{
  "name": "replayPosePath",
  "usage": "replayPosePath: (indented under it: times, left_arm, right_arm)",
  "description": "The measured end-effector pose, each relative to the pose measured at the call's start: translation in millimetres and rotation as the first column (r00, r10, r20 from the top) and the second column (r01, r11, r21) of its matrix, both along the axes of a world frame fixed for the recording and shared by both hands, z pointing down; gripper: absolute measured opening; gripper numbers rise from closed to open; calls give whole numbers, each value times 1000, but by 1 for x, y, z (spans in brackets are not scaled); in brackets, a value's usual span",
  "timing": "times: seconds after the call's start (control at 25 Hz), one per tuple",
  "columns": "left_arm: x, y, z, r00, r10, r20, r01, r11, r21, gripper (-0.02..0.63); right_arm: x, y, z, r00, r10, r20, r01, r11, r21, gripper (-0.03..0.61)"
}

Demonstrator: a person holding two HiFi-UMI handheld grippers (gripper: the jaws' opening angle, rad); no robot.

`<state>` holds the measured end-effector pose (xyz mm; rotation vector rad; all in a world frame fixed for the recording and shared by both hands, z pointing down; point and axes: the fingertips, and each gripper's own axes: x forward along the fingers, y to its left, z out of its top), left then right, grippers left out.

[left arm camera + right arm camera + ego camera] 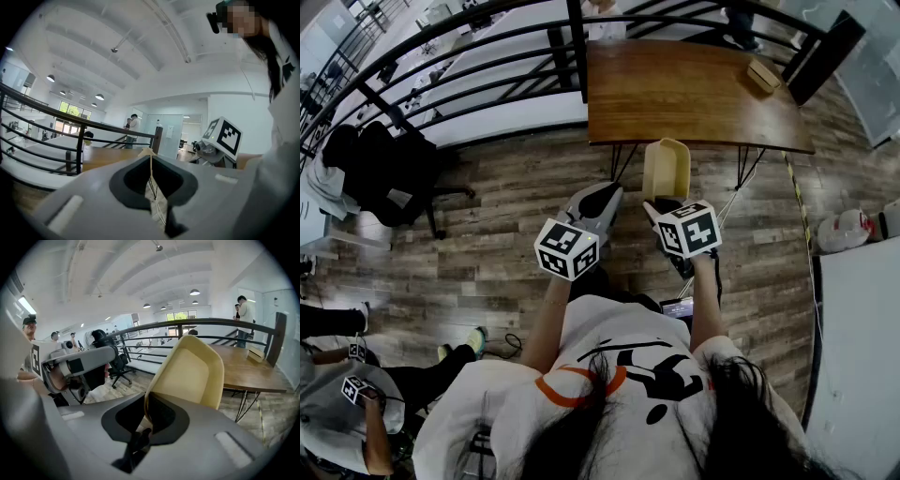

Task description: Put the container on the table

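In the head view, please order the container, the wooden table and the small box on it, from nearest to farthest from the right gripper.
1. Container: held in the right gripper's jaws.
2. Wooden table: just ahead.
3. Small box: table's far right corner.

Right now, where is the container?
In the head view, the container is clamped in the right hand-held gripper, centre-right, in the air just short of the near edge of the wooden table.

A black railing (577,56) borders the wooden floor (506,216). A black office chair (370,164) stands just beside the railing. Well apart, at the right, lies a white bag (844,230).
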<state>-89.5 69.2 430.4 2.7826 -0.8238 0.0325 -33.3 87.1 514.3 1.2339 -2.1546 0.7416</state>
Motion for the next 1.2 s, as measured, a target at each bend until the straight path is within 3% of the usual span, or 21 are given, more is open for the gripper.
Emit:
replayPosePath:
  times: [0.84, 1.2]
  left_arm:
    - [20, 4, 9, 999, 13, 39, -12, 1000, -22, 0]
    - [22, -23, 11, 999, 13, 51, -12, 999, -32, 0]
  right_arm:
    - [26, 8, 6, 997, 58, 57, -57, 998, -10, 41]
    - [31, -18, 12, 995, 58, 76, -56, 998, -24, 41]
